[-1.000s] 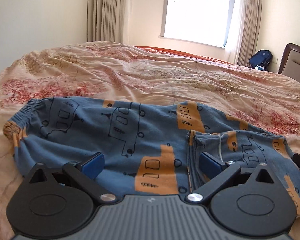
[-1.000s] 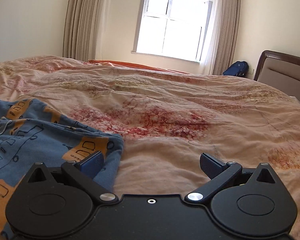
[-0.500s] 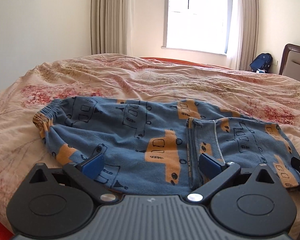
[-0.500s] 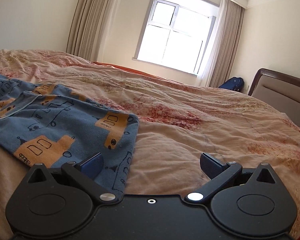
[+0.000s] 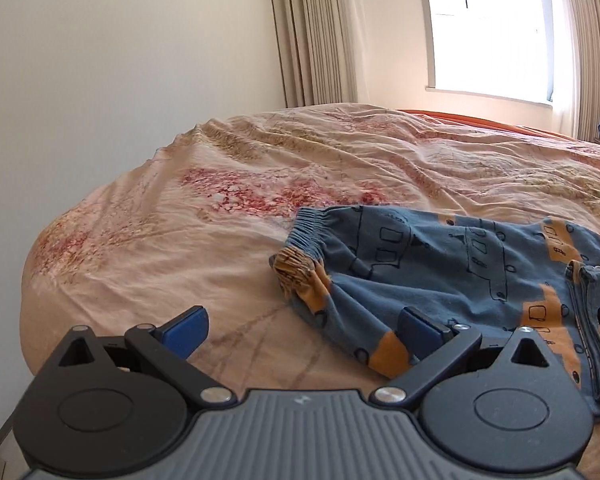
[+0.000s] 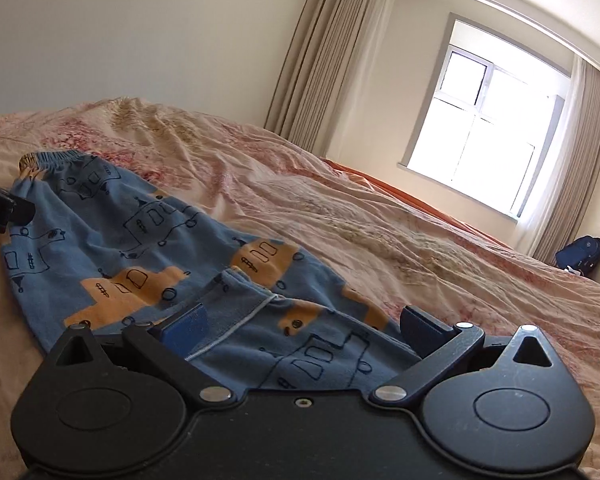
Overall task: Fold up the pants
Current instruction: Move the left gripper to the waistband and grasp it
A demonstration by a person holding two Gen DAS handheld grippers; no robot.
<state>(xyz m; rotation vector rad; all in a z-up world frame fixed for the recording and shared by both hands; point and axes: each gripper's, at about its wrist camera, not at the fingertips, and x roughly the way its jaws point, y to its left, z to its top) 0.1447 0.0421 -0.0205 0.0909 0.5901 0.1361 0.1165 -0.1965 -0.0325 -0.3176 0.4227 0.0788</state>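
On the bed (image 5: 228,248), near its front edge, the pants (image 5: 452,264) lay flat w/ waistband (image 5: 306,226) to the left and the leg end doubled back over the middle, its hem edge showing in the right wrist view (image 6: 236,320). So one fold looked done, legs stacked and the length shortened partway; judging by the long strip that remained, at least one more fold toward the waistband was left, plus smoothing. Left gripper (image 5: 300,330) was wide open, holding nothing, just off the waistband corner, its right finger over the cloth edge. Right gripper (image 6: 304,322) was also spread wide and empty, poised low over the folded end; couldn't tell if it touched the fabric. Neither had a hold on the pants yet.
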